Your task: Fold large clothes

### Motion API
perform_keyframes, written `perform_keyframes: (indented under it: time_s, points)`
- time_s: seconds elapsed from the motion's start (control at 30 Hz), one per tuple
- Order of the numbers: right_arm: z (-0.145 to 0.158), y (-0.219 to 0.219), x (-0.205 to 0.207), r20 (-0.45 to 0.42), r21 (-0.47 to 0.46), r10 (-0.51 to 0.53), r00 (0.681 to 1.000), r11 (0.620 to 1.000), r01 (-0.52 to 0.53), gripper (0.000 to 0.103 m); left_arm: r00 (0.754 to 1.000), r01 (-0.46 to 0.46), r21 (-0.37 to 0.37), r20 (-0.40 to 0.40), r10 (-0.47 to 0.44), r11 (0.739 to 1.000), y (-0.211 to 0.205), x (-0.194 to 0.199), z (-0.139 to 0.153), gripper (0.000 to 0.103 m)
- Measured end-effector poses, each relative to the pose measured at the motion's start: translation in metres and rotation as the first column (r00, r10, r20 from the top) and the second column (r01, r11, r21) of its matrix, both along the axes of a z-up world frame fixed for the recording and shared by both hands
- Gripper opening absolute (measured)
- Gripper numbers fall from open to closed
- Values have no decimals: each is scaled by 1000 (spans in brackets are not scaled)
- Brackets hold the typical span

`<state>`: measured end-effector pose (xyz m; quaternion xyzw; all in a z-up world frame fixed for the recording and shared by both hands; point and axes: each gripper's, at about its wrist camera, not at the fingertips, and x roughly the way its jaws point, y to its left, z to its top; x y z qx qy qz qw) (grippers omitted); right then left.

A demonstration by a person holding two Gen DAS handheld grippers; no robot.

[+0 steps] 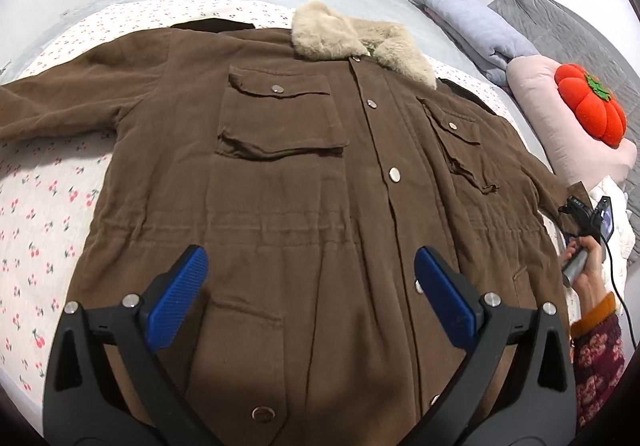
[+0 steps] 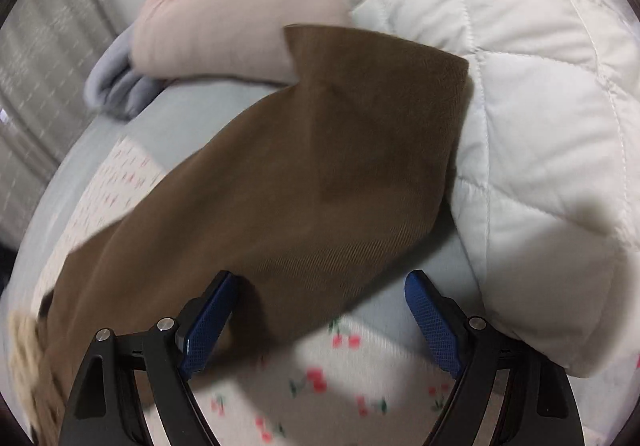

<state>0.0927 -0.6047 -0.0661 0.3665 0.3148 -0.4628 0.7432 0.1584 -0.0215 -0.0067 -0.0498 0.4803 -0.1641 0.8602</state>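
Note:
A large brown coat (image 1: 304,173) with a beige fur collar (image 1: 360,37) lies front up and spread flat on the bed. My left gripper (image 1: 311,266) hovers open over its lower front, near the waist seam. My right gripper (image 2: 320,292) is open just above the coat's right sleeve (image 2: 320,165), near the cuff; the sleeve end lies against a pink pillow and a white quilt. In the left wrist view the right gripper (image 1: 580,221) shows at the coat's far right edge, held in a hand.
The bed has a cherry-print sheet (image 1: 44,205). A pink pillow (image 1: 560,117) with a red pumpkin cushion (image 1: 592,105), folded grey-blue blankets (image 1: 472,25) and a white quilt (image 2: 520,85) crowd the right side. Curtains hang behind.

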Motion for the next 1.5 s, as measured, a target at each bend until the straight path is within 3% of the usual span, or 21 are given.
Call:
perform_keyframes:
  time_s: [0.07,0.13,0.17,0.27,0.33,0.37,0.4,0.47,0.53,0.63,0.77,0.87,0.97,1.07,1.17,1.3,1.33,1.43,1.5]
  points:
    - [0,0,3,-12,-8,-53,999,999,53,88,1000,13,7,-4,-13,1000,-2,9,4,103]
    - [4,7,10,-32,-29,-76,997,997,75,81,1000,6,11,14,-6,1000,-3,22,13,103]
    - [5,10,14,-34,-39,-70,997,997,69,72,1000,1,10,19,-2,1000,-3,27,15,103]
    - [6,10,26,-54,-63,-56,997,997,53,65,1000,-2,-8,17,2,1000,-8,45,21,103]
    - [4,3,25,-44,-71,-80,996,995,77,46,1000,4,-27,1,-4,1000,-11,54,20,103]
    - [5,0,26,-43,-74,-87,995,994,84,26,1000,16,-38,-8,-16,999,-14,58,19,103]
    - [8,-4,24,-34,-82,-90,995,993,87,12,999,33,-45,-15,-34,998,-16,62,18,103]
    - [17,-5,23,3,-114,-68,998,991,68,9,998,59,-35,-13,-59,998,-22,70,19,103]
    - [37,6,25,12,-206,-21,1000,978,23,8,997,81,-17,13,-81,997,-27,80,21,103]
    - [77,29,33,18,-348,76,997,935,-65,7,996,87,-37,33,-86,996,-31,100,22,103]
    - [140,69,48,30,-518,227,973,836,-179,7,994,97,-108,52,-91,989,-33,126,19,103]
    - [180,110,72,10,-616,363,932,736,-280,7,995,86,-132,68,-78,988,-31,138,12,103]
    - [208,159,99,-26,-677,511,859,623,-392,7,996,82,-165,53,-75,983,-26,147,-1,103]
    - [220,219,125,-74,-700,659,748,500,-510,7,996,84,-178,55,-75,980,-22,152,-12,103]
    - [217,274,148,-124,-690,778,616,379,-617,7,995,79,-183,71,-67,980,-14,155,-22,103]
    - [183,350,168,-208,-626,881,426,215,-750,7,996,44,-233,81,-26,971,4,160,-34,103]
    - [165,373,173,-245,-593,901,359,154,-791,7,997,30,-252,74,-11,967,8,163,-37,103]
    - [114,412,186,-339,-483,916,214,26,-875,7,999,-5,-300,40,18,954,20,170,-46,103]
    - [72,433,191,-380,-373,918,115,-38,-927,8,999,-21,-319,22,29,948,26,172,-52,103]
